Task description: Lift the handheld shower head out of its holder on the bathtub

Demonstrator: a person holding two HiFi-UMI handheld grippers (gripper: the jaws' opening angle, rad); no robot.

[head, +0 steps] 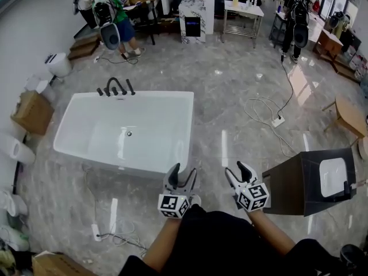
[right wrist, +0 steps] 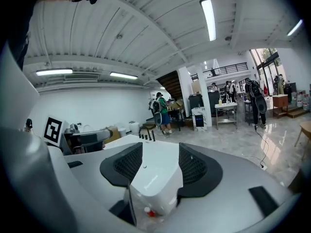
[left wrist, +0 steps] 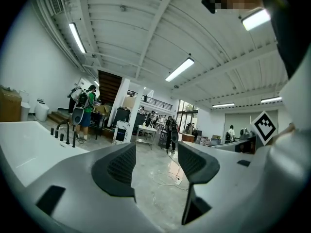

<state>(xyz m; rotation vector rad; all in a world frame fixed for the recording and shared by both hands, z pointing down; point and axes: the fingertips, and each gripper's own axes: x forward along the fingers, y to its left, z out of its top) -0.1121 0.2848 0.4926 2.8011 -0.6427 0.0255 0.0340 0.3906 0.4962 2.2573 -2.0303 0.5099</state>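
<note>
The white bathtub (head: 77, 132) stands on the marble floor ahead and to my left. A row of black fittings (head: 115, 88) sits on its far rim. The slim black handheld shower head (head: 130, 87) stands at the right end of that row. Both grippers hover near the tub's near right corner, far from the fittings. My left gripper (head: 181, 173) is open with nothing between its fingers. My right gripper (head: 241, 172) is open and empty too. The left gripper view shows the tub (left wrist: 24, 149) and fittings (left wrist: 65, 132) off to the left. In the right gripper view, the tub (right wrist: 151, 171) shows between the fingers.
A dark cabinet with a white basin (head: 313, 180) stands close on my right. A power strip and cable (head: 278, 119) lie on the floor. A cardboard box (head: 31, 111) and a toilet (head: 57, 65) are left of the tub. People (head: 118, 16) stand at the back.
</note>
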